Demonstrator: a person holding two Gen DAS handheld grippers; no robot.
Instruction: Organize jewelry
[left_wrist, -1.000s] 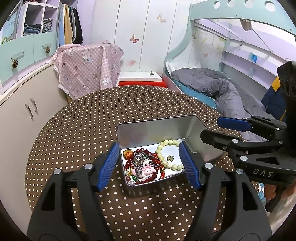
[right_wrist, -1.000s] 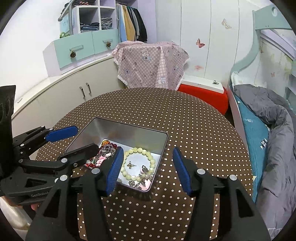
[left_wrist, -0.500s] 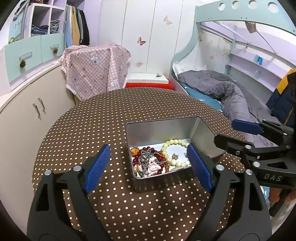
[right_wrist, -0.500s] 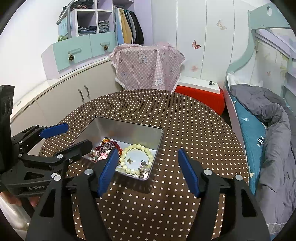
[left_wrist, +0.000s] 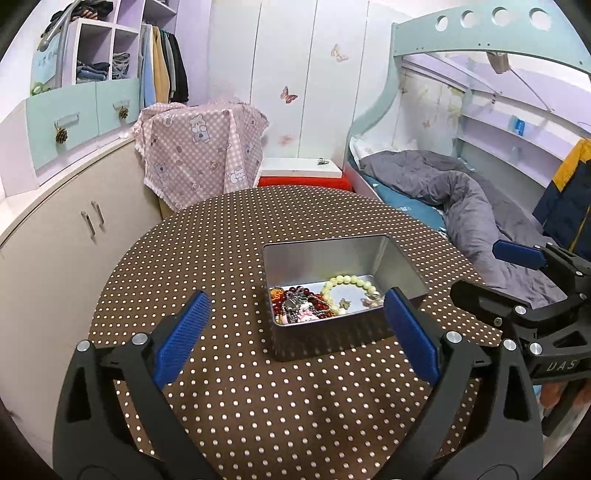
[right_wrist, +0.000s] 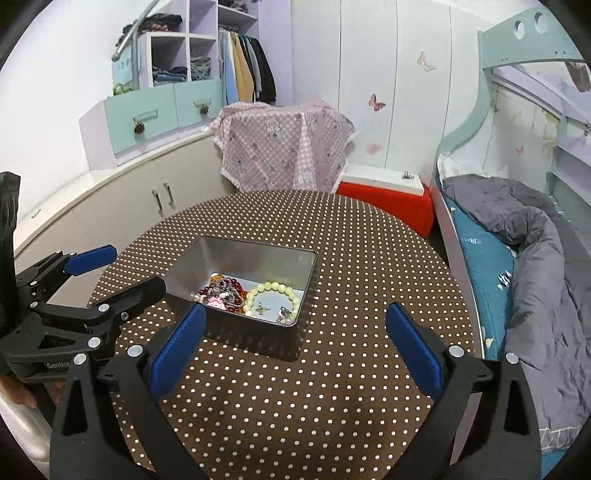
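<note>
Rectangular silver metal tin (left_wrist: 325, 254) resting on round brown table with white polka dots (left_wrist: 221, 258), holding pale green bead bracelet (left_wrist: 351, 282) and dark red bead strands (left_wrist: 295, 301). Left gripper (left_wrist: 295, 332) and right gripper (right_wrist: 295, 339) hovering just short of tin, jaws opening wide, gripping nothing.

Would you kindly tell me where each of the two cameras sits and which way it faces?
Left wrist: on the left gripper, angled down at the silver metal tin on the brown dotted table; right gripper beside.
Right wrist: on the right gripper, likewise aimed; left gripper beside.
Shared: the tin, its cream bead bracelet, both grippers' jaws opening, empty.
</note>
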